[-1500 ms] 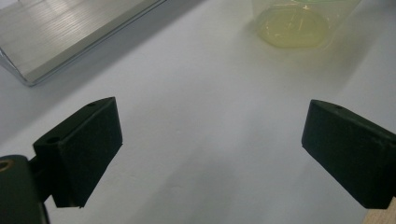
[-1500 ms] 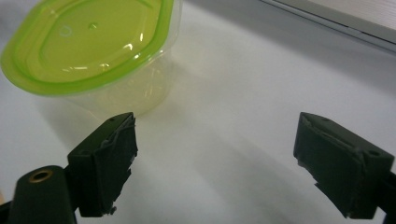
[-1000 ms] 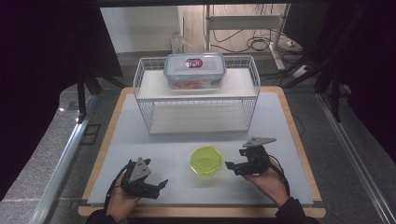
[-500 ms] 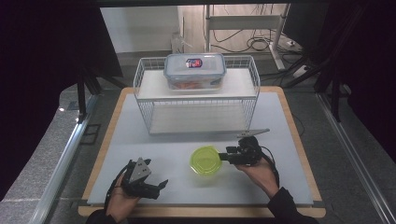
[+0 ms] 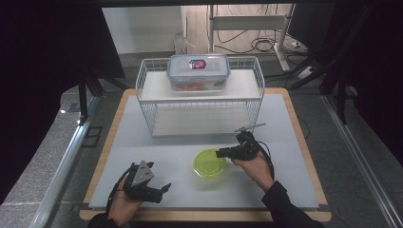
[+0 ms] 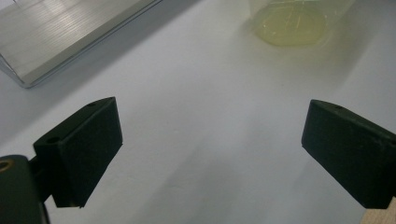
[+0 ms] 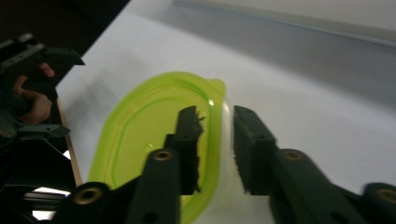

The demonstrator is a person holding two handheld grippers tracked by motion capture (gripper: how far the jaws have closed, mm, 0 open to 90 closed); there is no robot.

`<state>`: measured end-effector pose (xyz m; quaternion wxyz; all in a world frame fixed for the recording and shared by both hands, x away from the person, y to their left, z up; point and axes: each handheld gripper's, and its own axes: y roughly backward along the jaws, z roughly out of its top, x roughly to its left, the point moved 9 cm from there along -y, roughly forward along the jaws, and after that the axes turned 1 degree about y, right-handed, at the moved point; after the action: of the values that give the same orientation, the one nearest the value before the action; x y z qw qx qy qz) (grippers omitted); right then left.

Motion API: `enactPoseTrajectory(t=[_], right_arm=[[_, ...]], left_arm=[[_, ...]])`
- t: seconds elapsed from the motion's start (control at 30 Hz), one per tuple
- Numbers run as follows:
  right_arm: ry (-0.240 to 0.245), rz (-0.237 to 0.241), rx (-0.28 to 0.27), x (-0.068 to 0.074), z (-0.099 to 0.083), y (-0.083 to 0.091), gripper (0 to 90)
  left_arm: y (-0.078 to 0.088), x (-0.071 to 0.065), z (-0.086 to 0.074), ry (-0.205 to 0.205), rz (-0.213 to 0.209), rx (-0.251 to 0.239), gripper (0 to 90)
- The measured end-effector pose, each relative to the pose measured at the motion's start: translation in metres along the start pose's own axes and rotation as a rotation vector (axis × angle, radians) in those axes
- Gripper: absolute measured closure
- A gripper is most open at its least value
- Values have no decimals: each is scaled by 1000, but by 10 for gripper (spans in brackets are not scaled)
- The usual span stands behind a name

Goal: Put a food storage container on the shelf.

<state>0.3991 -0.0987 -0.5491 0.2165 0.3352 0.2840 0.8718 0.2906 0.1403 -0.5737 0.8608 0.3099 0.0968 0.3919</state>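
A round clear container with a lime-green lid (image 5: 209,163) stands on the white mat in the front middle. My right gripper (image 5: 222,153) reaches it from the right. In the right gripper view the jaws stand close together astride the container's (image 7: 140,130) right rim, one over the lid and one against the outer wall, so the right gripper (image 7: 218,116) is shut on that rim. My left gripper (image 5: 164,192) rests low at the front left, open and holding nothing. In the left gripper view, its wide-apart jaws frame bare mat, the left gripper (image 6: 212,140) pointing toward the container (image 6: 289,23).
A white wire rack (image 5: 199,102) with two shelves stands at the back of the mat. A clear lidded food box (image 5: 198,71) sits on its top shelf. The mat lies on a wooden board (image 5: 304,142), with dark floor beyond its edges.
My right gripper has moved left to the green-lidded container and its jaws have come together around the rim. The left gripper has stayed put.
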Motion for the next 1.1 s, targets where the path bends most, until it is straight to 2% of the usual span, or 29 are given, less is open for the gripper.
enactPoseTrajectory(t=[0.1,0.2,0.4,0.5,0.67,0.8,0.9,1.1], right_arm=[[-20,30,5,-1,-1,0,769],[-20,43,19,0,-1,1,796],[-6,43,30,4,-1,3,805],[-13,62,19,7,0,5,810],[-25,120,1,18,4,10,826],[-9,109,-3,20,5,12,827],[-21,132,-24,22,8,17,838],[0,97,-42,24,12,27,843]], left_arm=[[0,0,0,-2,0,2,51],[0,-1,0,-6,1,4,51],[0,-1,0,-7,1,5,51],[0,-1,0,-8,0,5,52],[0,-1,0,-11,0,5,52],[0,-1,0,-13,1,4,52],[0,-2,1,-16,2,0,53],[0,-2,0,-17,2,3,53]])
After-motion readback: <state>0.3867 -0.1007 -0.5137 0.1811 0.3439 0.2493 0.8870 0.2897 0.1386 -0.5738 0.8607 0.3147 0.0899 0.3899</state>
